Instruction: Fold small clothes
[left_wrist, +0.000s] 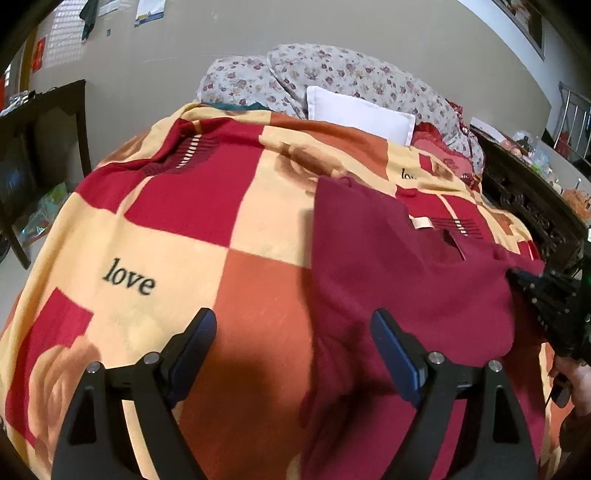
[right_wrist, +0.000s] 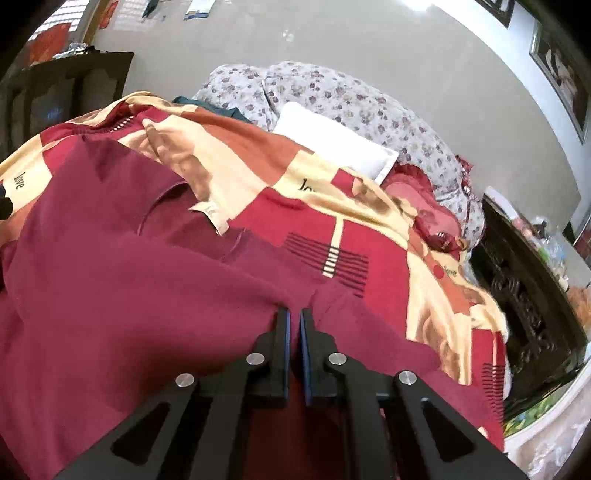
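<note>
Maroon shirt (right_wrist: 147, 288), collar w/ tag

We see the shirt (left_wrist: 399, 266) lying on the blanket (left_wrist: 177, 236) that covers the bed, ahead of the left claw (left_wrist: 293, 325) and to its right. The right claw (right_wrist: 294, 317) sits on the shirt's right edge, with the collar label (right_wrist: 212, 218) ahead of it to the left. Beyond both claws, a pillow (left_wrist: 358, 112) leans on the bedding (left_wrist: 332, 70) against the wall. A carved cabinet (right_wrist: 524, 295) stands right of the bed.
</note>
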